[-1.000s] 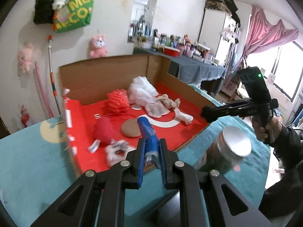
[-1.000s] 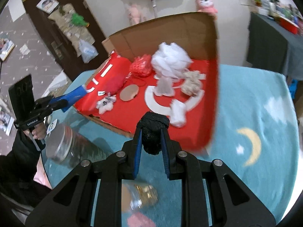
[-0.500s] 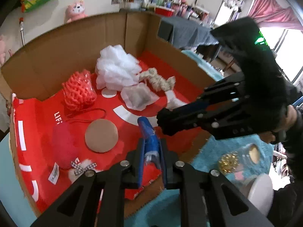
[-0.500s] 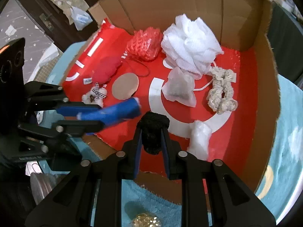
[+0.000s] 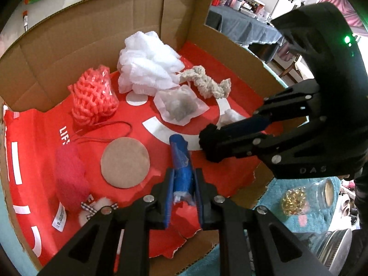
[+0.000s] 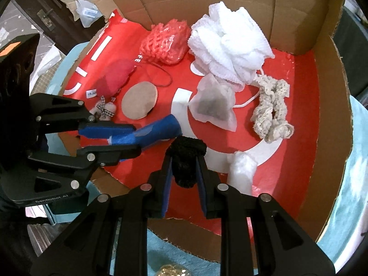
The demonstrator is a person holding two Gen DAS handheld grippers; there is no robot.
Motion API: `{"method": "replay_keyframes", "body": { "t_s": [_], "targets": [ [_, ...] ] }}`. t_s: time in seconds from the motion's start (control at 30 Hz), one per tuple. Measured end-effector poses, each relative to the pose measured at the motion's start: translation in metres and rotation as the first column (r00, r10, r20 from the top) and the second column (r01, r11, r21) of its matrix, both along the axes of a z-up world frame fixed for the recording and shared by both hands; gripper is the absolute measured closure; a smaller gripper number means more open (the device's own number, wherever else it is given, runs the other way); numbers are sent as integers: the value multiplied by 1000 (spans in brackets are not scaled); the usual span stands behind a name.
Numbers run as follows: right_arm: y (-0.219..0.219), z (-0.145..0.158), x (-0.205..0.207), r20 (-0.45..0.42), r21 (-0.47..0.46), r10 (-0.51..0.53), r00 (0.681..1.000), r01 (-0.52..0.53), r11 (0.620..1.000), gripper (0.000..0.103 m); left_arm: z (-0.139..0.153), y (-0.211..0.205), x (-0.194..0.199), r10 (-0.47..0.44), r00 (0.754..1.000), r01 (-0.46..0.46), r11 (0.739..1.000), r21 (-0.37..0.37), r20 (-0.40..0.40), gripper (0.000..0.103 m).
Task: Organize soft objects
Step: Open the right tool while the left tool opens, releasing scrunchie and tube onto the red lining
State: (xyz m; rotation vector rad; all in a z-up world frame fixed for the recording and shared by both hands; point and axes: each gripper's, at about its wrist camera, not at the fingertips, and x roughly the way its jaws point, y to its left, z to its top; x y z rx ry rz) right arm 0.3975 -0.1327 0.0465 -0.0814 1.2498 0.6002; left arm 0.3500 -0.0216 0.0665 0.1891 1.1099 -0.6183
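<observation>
My left gripper [image 5: 182,179] is shut on a blue soft roll [image 5: 180,158] and hangs over the front of the red-lined cardboard box [image 5: 92,34]. My right gripper [image 6: 185,168] is shut on a black fuzzy clump [image 6: 186,154] just inside the box's front edge. In the right wrist view the left gripper [image 6: 128,138] reaches in from the left, and the blue roll [image 6: 158,130] ends close beside the black clump. In the left wrist view the right gripper [image 5: 209,147] comes in from the right.
On the box floor lie a white mesh puff [image 6: 230,41], a coral net ball [image 5: 93,96], a beige knitted cord [image 6: 271,112], a sachet [image 5: 179,108], a tan round pad [image 5: 125,162], a red plush [image 5: 69,174] and a white wad [image 6: 241,170]. A jar of gold bits [image 5: 296,201] lies on the teal rug.
Both grippers have moved forward from above the rug to over the box and tipped downward, each still holding its object. They now stand close together.
</observation>
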Motion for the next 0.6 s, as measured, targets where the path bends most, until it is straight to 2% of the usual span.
{"method": "replay_keyframes", "body": {
  "t_s": [0.07, 0.13, 0.2, 0.3, 0.37, 0.4, 0.43, 0.47, 0.53, 0.6],
  "targets": [
    [0, 1, 0, 2, -5, 0, 1000, 0, 1000, 81, 0, -1, 0, 3, 1000, -3, 1000, 0, 0, 86],
    [2, 2, 0, 9, -16, 1, 1000, -1, 1000, 79, 1, 0, 0, 8, 1000, -8, 1000, 0, 5, 81],
    [4, 3, -2, 23, -31, 6, 1000, -6, 999, 79, 2, -1, 1, 20, 1000, -20, 1000, -3, 12, 68],
    [4, 4, -4, 36, -44, 2, 999, -1, 999, 78, 8, 5, -2, 45, 998, -45, 999, -11, 33, 55],
    [3, 7, -5, 44, -44, -9, 999, 11, 999, 73, 13, 10, -4, 71, 997, -71, 997, -18, 44, 51],
    [3, 8, -6, 49, -43, -13, 999, 15, 999, 63, 16, 13, -6, 85, 995, -84, 996, -24, 49, 48],
    [3, 10, -7, 56, -40, -20, 998, 22, 999, 40, 18, 15, -7, 93, 994, -92, 995, -28, 53, 46],
    [2, 13, -8, 68, -34, -25, 997, 27, 999, 31, 21, 18, -9, 109, 992, -107, 994, -31, 61, 40],
    [1, 21, -14, 111, -41, -34, 993, 38, 998, 29, 28, 23, -15, 139, 987, -136, 990, -42, 80, 35],
    [0, 29, -18, 137, -49, -55, 989, 62, 997, 29, 36, 28, -21, 177, 979, -172, 983, -57, 101, 24]
  ]
}}
